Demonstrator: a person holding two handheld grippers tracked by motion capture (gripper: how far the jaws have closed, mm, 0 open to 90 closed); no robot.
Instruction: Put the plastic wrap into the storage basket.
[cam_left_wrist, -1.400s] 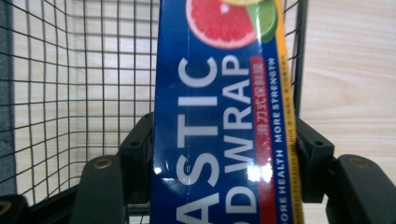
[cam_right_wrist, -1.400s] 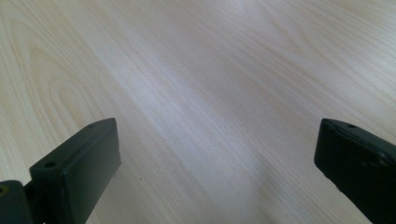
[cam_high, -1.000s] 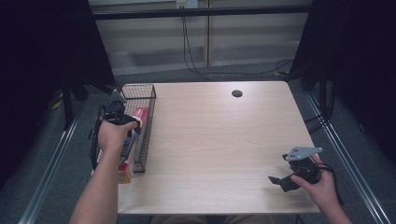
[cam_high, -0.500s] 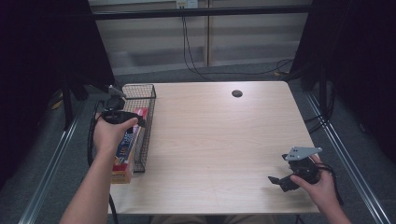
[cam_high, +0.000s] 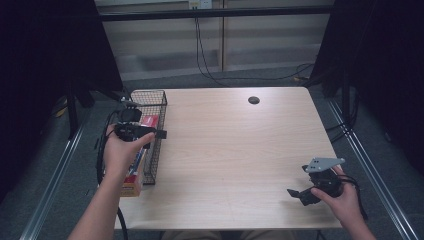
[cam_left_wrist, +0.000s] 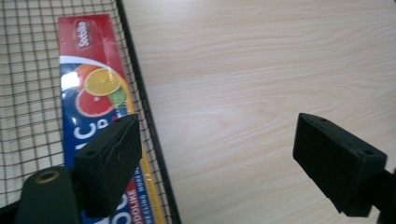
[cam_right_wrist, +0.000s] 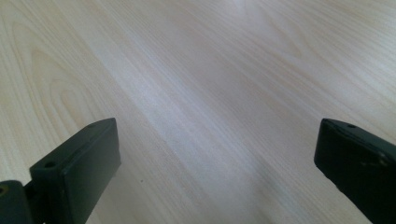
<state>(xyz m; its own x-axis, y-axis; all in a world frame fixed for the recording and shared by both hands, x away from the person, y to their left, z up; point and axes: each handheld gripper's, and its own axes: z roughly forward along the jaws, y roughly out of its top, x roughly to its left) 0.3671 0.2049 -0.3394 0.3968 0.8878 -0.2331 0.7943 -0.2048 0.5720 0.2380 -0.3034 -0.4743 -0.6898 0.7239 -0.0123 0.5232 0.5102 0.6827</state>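
A long red and blue box (cam_left_wrist: 95, 84) printed with citrus slices lies in a black wire basket (cam_high: 150, 97) at the table's left edge; the box (cam_high: 149, 121) sticks out of the basket's near end. My left gripper (cam_high: 156, 134) hovers over the basket's right rim (cam_left_wrist: 144, 112). Its jaws have just been opening, and the left gripper (cam_left_wrist: 217, 135) is open with nothing between them, only bare wood below. Near the front right corner my right gripper (cam_high: 298, 194) rests low over the table. In its own view the right gripper (cam_right_wrist: 217, 135) is open and empty.
The light wooden table (cam_high: 235, 150) has a small black round grommet (cam_high: 253, 100) at its far middle. Cables hang behind the far edge and metal rails run along the floor on both sides.
The left hand has lifted off the box in the basket and drifted toward the basket's right rim, its jaws spreading. The box stays in the basket. The right hand has not moved.
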